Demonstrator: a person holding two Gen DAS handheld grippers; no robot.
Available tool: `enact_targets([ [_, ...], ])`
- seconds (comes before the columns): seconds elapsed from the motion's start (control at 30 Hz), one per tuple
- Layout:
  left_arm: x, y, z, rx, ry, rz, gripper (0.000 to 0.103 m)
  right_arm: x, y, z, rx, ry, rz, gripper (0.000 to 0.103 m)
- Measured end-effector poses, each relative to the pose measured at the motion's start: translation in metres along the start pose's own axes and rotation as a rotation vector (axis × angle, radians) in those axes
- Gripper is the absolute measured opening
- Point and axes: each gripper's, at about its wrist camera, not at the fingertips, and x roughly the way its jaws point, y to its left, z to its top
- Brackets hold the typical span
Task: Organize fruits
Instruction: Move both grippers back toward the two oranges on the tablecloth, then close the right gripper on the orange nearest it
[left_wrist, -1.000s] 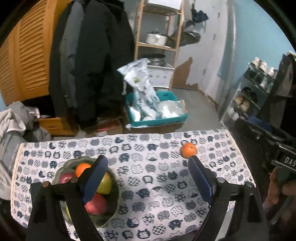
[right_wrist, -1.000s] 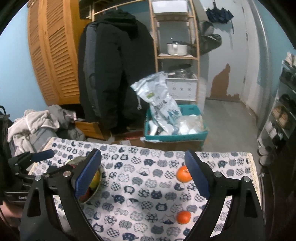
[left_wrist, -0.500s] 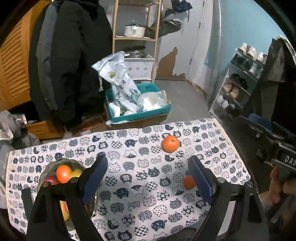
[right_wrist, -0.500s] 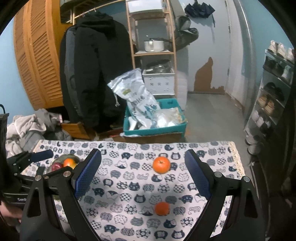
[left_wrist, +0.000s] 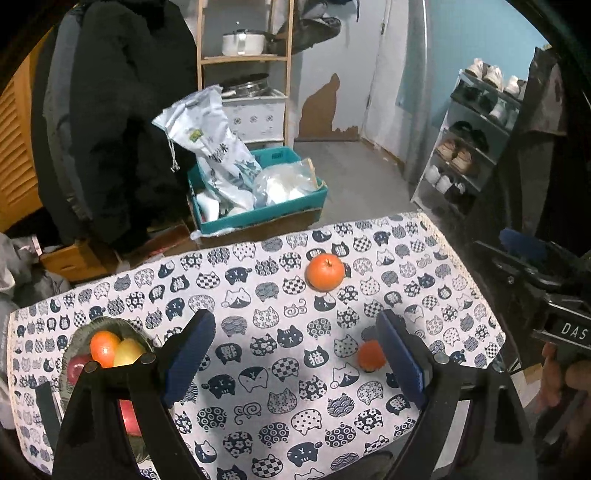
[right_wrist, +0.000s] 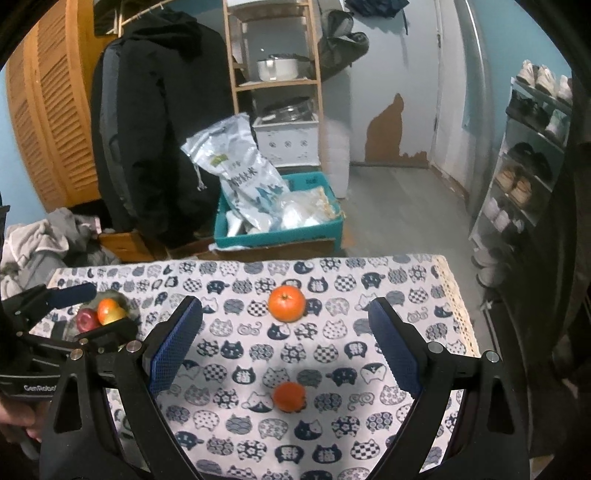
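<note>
Left tongs (left_wrist: 295, 354) wide open, holding nothing. Right tongs (right_wrist: 286, 341) same. Big round orange (right_wrist: 287, 304) mid-frame on cat-print cloth (right_wrist: 406, 280); small orange (right_wrist: 289, 396) below it. Grey fruit bowl (left_wrist: 79, 334) lower left.

Our left gripper (left_wrist: 295, 354) hangs wide open over the cat-print tablecloth (left_wrist: 258, 295).

Between our blue pads (left_wrist: 190, 349) we see only cloth. A large orange (left_wrist: 325, 271) sits toward the far edge of the table, and a smaller orange (left_wrist: 370, 355) lies just beside our right-side pad, partly hidden by it. At the left, behind our black finger, a bowl (left_wrist: 79, 334) holds an orange fruit (left_wrist: 104, 348), a yellow one (left_wrist: 127, 352) and red ones (left_wrist: 77, 367). Our right gripper (left_wrist: 546, 280) shows at the right edge with fingers of a hand (left_wrist: 565, 380) under it. Beyond the table stands a teal crate (left_wrist: 258, 210) of bags.
</note>
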Motion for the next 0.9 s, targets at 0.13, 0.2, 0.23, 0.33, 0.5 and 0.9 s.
enact_targets([
  [0.13, 0.016, 0.001, -0.006, -0.004, 0.04, 0.005, 0.09, 0.017, -0.007, -0.011, 0.0, 0.046, -0.011, 0.09],
  [0.2, 0.023, 0.003, -0.009, -0.01, 0.053, 0.01, 0.09, 0.028, -0.009, -0.018, -0.003, 0.077, -0.012, 0.09],
  [0.23, 0.025, 0.004, -0.011, -0.011, 0.059, 0.011, 0.09, 0.034, -0.01, -0.022, -0.004, 0.094, -0.009, 0.09],
  [0.33, 0.039, 0.007, -0.018, -0.016, 0.09, 0.024, 0.09, 0.053, -0.013, -0.035, 0.005, 0.154, 0.012, 0.09],
  [0.5, 0.065, 0.011, -0.033, -0.016, 0.168, 0.045, 0.09, 0.084, -0.013, -0.056, 0.026, 0.261, 0.05, 0.09],
  [0.9, 0.099, 0.012, -0.059, 0.014, 0.261, 0.079, 0.09, 0.148, -0.011, -0.102, 0.007, 0.449, 0.039, 0.09],
])
